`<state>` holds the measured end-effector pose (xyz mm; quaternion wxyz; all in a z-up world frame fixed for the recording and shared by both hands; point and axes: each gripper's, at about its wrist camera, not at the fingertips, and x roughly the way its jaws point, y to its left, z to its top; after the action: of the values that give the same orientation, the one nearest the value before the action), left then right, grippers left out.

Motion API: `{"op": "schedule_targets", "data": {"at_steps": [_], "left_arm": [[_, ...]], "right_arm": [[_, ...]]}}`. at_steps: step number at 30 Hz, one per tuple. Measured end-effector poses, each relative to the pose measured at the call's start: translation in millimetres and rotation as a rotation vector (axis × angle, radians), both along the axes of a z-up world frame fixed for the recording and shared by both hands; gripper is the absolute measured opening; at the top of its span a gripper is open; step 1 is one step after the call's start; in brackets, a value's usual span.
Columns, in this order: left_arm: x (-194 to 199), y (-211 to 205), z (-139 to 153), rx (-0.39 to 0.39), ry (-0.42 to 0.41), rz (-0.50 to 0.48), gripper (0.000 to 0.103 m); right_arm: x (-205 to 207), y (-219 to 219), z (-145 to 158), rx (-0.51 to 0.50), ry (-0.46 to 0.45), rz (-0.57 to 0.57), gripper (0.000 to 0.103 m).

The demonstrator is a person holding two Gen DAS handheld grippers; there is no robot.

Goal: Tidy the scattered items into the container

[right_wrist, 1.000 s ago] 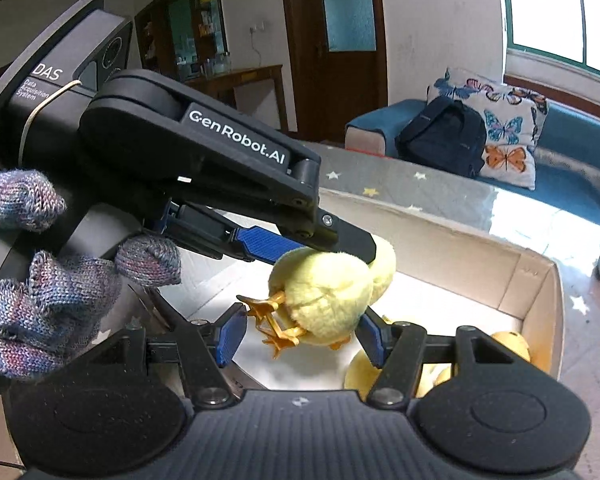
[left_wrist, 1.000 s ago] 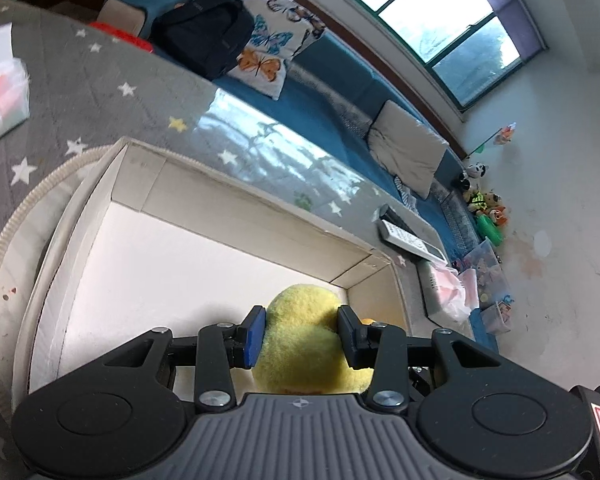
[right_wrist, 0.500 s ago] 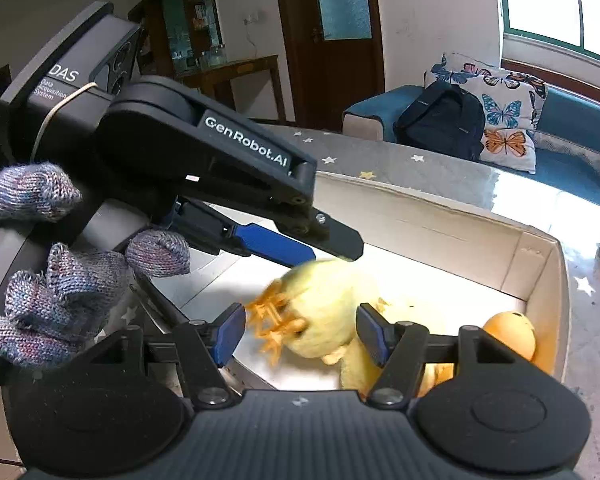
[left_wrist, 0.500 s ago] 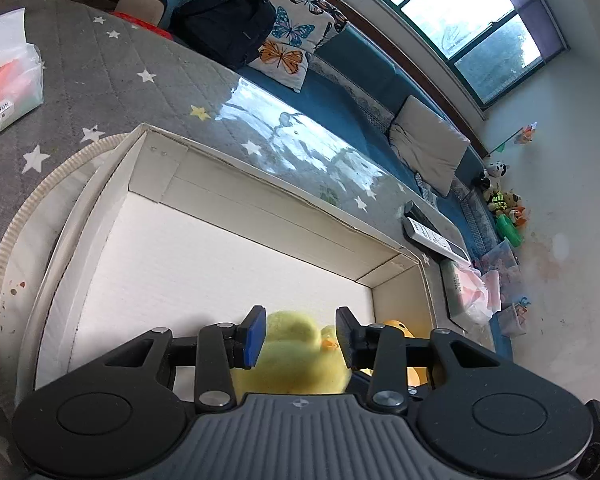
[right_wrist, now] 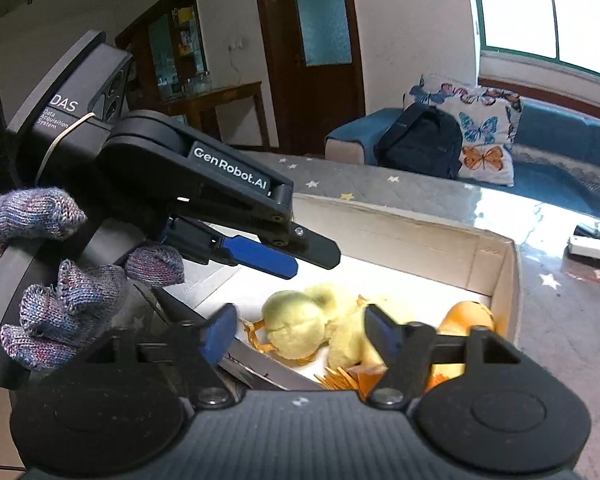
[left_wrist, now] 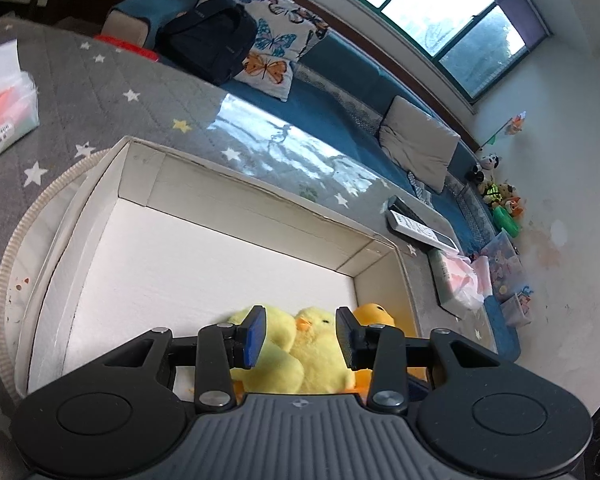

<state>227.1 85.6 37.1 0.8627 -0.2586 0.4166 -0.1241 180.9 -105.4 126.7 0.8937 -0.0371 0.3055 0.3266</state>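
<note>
The right gripper [right_wrist: 296,332] has just been opening; its jaws stand apart above the yellow chicks [right_wrist: 296,326], which lie in the white box [right_wrist: 496,276] untouched. Only the right wrist view shows the left gripper [right_wrist: 312,256] from outside, held by a gloved hand [right_wrist: 64,280], with "GenRobot.AI" and "DAS Data Acquisition System" printed on it. The left wrist view shows the left gripper [left_wrist: 300,336] with jaws apart, holding nothing, over the chicks [left_wrist: 316,356], an orange toy [left_wrist: 374,314] beside them, and a remote control [left_wrist: 420,229] on the tabletop [left_wrist: 112,84].
</note>
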Motion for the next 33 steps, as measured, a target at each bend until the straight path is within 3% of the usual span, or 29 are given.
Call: {"op": "schedule_targets", "data": {"at_steps": [10,20,27,33], "left_arm": [[-37.3,-20.3,15.9,0.022,-0.053,-0.037,0.041],[-72.4,-39.7,15.8,0.025,-0.078,-0.069,0.041],[-91.4,-53.4,9.8,0.021,-0.078,-0.09,0.041],[-95.6,-64.5,-6.8,0.03,-0.019,-0.116,0.041]], "right_arm": [[-30.9,-29.0,11.4,-0.013,-0.066,-0.029,0.082],[-51.5,-67.1,5.0,-0.051,-0.071,-0.093,0.089],[-53.7,-92.9,-16.5,-0.127,-0.045,-0.131,0.092],[-46.6,-106.0,-37.4,-0.17,-0.031,-0.153,0.095]]}}
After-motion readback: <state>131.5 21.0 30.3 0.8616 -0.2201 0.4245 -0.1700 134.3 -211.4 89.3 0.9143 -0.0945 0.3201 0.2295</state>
